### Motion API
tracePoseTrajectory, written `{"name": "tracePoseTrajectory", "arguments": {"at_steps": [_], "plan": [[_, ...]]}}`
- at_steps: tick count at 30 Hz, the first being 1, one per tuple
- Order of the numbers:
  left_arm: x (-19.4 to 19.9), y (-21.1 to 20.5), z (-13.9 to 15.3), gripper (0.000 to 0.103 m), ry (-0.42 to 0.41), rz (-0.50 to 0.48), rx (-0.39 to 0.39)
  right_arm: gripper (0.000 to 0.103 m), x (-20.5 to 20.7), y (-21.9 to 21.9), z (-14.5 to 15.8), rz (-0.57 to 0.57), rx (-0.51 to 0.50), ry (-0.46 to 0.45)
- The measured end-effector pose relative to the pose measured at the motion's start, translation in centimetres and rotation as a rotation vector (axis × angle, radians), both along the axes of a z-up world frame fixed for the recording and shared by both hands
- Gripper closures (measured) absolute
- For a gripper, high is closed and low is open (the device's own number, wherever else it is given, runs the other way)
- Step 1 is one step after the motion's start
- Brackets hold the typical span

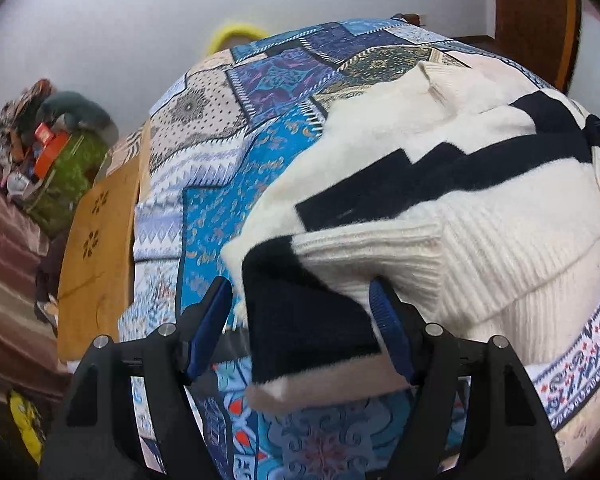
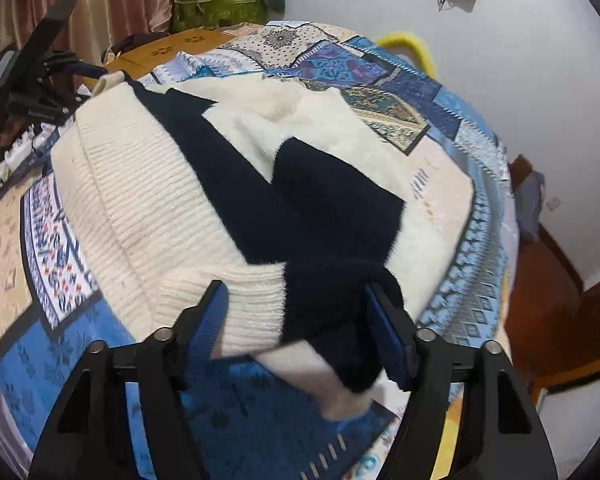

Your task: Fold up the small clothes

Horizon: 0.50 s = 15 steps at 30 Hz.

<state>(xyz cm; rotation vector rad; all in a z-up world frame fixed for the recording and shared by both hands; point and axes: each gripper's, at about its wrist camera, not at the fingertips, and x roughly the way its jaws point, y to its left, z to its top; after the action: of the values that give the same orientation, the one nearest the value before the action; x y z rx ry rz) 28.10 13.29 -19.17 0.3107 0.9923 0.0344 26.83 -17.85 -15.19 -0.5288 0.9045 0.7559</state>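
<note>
Between each claw's wide-apart blue pads sits a corner of the cream-and-navy knit sweater, left claw and right claw both unclenched, so folding seemingly awaits pinching those corners on the patchwork-covered table.

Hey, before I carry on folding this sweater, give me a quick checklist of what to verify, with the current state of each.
1. Left hand-held gripper open around the sweater corner: ok.
2. Right hand-held gripper open around its corner: ok.
3. Fingers closed on fabric: not ok, both wide apart.
4. Sweater lying on the patterned cloth: ok.
5. Sweater flat: not ok, bunched.
6. Number of layers between fingers: cannot tell.
</note>
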Motion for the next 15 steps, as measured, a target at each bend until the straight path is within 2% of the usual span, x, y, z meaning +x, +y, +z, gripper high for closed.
{"name": "tracePoseTrajectory", "arguments": {"at_steps": [1, 2, 3, 5, 7, 11, 13, 15], "plan": [[0.3, 0.0, -0.1, 0.036, 0.003, -0.006, -0.006, 0.058, 0.4, 0.1, -0.1, -0.007, 0.010, 0.010], [0.5, 0.0, -0.2, 0.046, 0.009, -0.010, -0.018, 0.069, 0.6, 0.1, -0.2, -0.014, 0.013, 0.014], [0.7, 0.0, -0.3, 0.052, 0.021, -0.018, -0.041, 0.072, 0.8, 0.1, -0.2, -0.020, 0.018, 0.024], [1.2, 0.1, -0.6, 0.082, 0.051, -0.030, -0.097, 0.082, 1.2, 0.0, -0.4, -0.025, 0.041, 0.062], [1.5, -0.1, -0.8, 0.099, 0.072, -0.033, -0.129, 0.085, 1.1, -0.1, -0.6, -0.029, 0.046, 0.065], [2.0, 0.9, -0.7, 0.103, 0.064, 0.040, -0.220, 0.091, 1.9, -0.9, 0.2, -0.089, 0.128, 0.076], [2.2, 2.3, -0.4, 0.103, 0.060, 0.103, -0.303, 0.092, 2.8, -2.1, 1.3, -0.159, 0.203, 0.066], [2.4, 3.5, -0.4, 0.103, 0.062, 0.152, -0.340, 0.092, 3.9, -3.4, 2.2, -0.234, 0.266, 0.061]]}}
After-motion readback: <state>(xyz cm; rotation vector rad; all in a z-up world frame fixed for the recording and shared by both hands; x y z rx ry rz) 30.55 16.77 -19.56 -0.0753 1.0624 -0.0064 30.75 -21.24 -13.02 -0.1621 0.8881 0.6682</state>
